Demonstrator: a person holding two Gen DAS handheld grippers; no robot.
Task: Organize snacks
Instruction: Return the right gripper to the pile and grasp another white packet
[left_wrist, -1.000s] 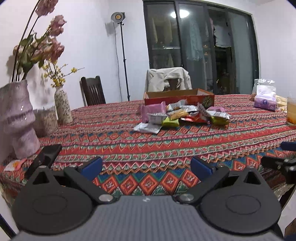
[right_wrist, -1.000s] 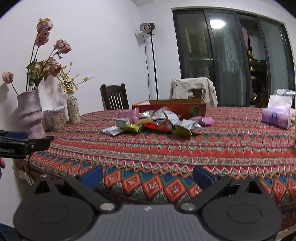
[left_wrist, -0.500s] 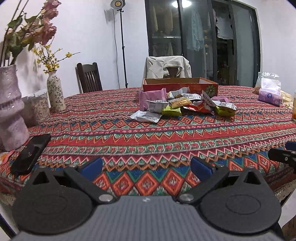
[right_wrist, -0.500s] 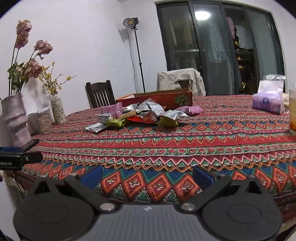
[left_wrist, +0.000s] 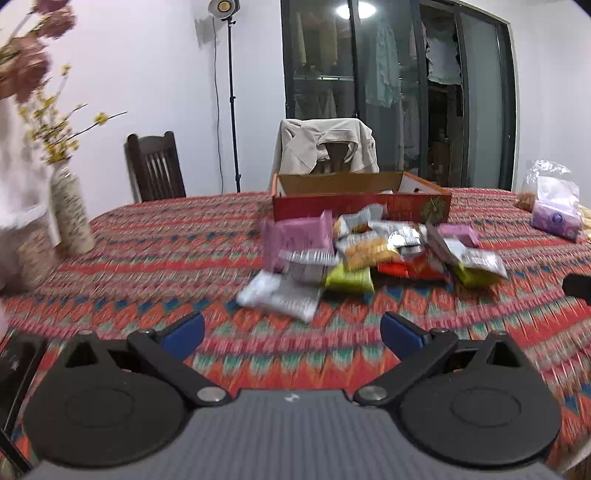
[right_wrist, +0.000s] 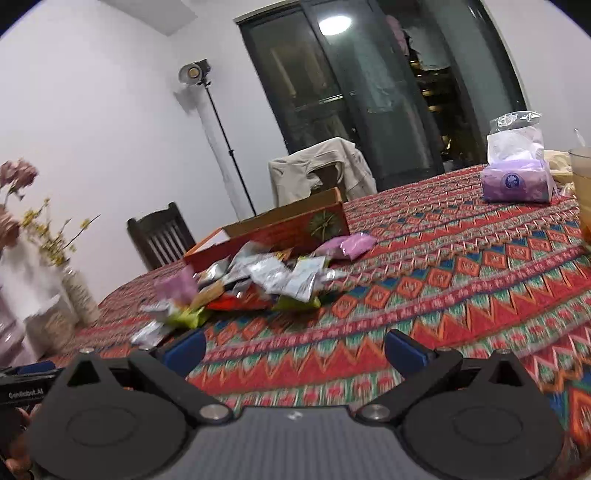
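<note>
A patterned tablecloth (left_wrist: 166, 240) is covering the table, blurring with motion. The snack pile (left_wrist: 369, 254) is lying ahead of the left gripper (left_wrist: 291, 328) and ahead-left of the right gripper (right_wrist: 295, 349), its crinkled packets stretching crosswise, labels unreadable. Both grippers' jaws are standing apart, empty. Beyond sits a red box (left_wrist: 360, 199).

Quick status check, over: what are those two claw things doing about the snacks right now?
Left gripper open, empty. Right gripper open, empty. Snack pile loose on tablecloth, short of red box. Path unobstructed.
</note>
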